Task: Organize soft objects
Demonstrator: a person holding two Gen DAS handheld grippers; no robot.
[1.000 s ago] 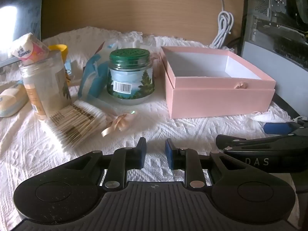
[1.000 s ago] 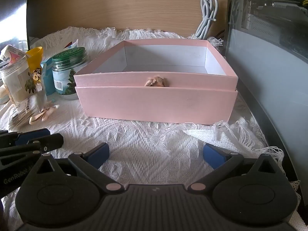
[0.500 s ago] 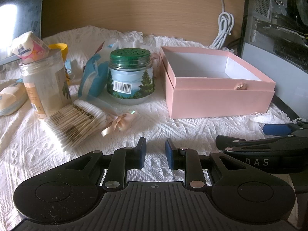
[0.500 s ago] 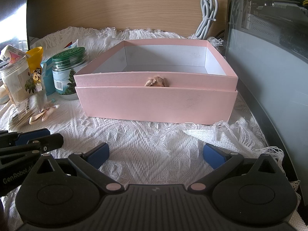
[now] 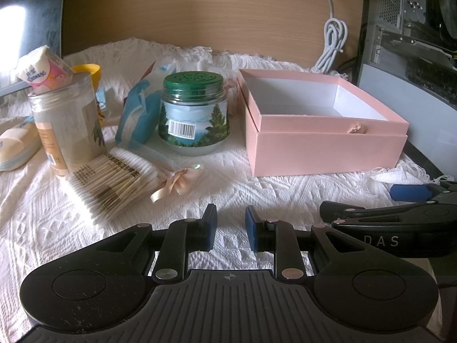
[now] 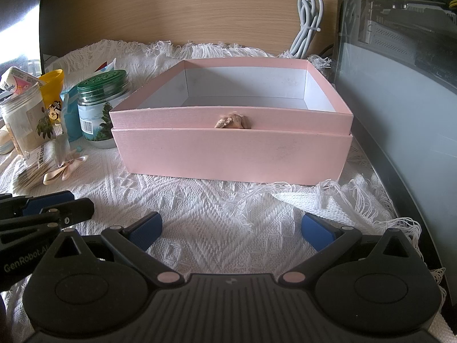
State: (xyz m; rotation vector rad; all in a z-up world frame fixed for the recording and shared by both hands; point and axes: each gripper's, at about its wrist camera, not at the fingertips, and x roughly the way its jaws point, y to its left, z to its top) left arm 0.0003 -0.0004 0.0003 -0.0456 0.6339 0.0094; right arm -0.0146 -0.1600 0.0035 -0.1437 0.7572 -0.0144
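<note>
Soft things sit in a cluster to the left of the pink box [image 5: 325, 143]: a swab pack [image 5: 114, 184] tied with a pink bow [image 5: 177, 181] lies on the white cloth [image 5: 257, 194] nearest my left gripper [image 5: 230, 228], a blue pouch [image 5: 137, 117] leans against the green-lid jar [image 5: 195, 120], and a tissue pack [image 5: 42, 71] pokes out of the clear jar [image 5: 67, 125]. At the far left edge I see a pale soft pack [image 5: 17, 145] lying flat. A yellow cup [image 5: 88, 73] stands behind the clear jar.

The box is open, and what I can see of its inside is bare white; a small bow sits on its front wall. From the right wrist view the box [image 6: 231, 145] is straight ahead of my right gripper [image 6: 231, 228], with fringe of the cloth [image 6: 217, 208] between them.

My left jaws stand at a narrow gap with nothing between them, hovering over bare cloth just short of the swab pack. My right jaws are wide apart and hold nothing, also over cloth. The two grippers are side by side: the right one's finger shows at the right edge of the left view, and the left one's finger at the left edge of the right view.

A white cable [image 5: 332, 43] hangs coiled against the wooden panel behind the desk, and a computer case [image 6: 400, 57] stands to the right of the box.
</note>
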